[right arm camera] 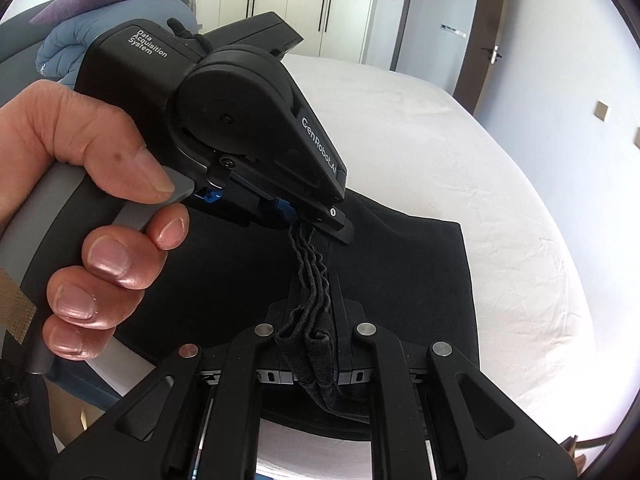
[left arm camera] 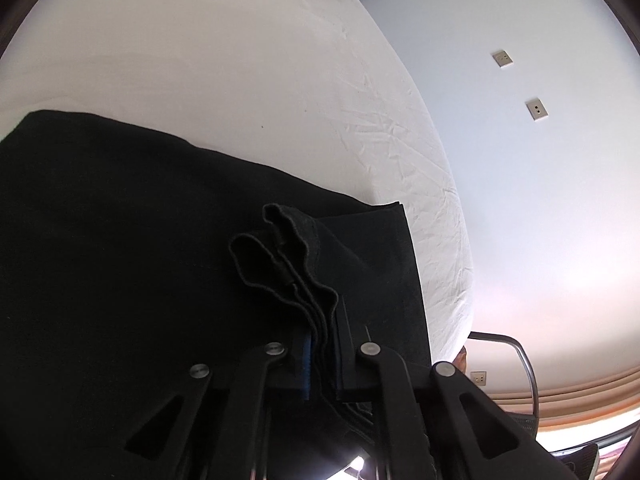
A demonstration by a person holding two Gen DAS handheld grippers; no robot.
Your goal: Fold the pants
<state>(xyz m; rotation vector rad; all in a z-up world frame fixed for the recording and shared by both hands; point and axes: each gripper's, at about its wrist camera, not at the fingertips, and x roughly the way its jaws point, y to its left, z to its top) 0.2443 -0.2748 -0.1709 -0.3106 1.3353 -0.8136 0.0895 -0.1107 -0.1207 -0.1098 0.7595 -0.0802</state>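
Note:
Black pants lie partly folded on a white bed. In the left wrist view my left gripper is shut on a bunch of several stacked hem edges that stick up past its jaws. In the right wrist view my right gripper is shut on the same stacked black edge. A short way further along that edge the left gripper, held by a person's hand, clamps it too. The pants spread flat beyond both grippers toward the bed's right side.
The white bed sheet stretches bare beyond the pants. A blue quilt with purple and orange cloth sits at the far left. Wardrobe doors and a doorway stand behind. A metal chair frame is near the bed's corner.

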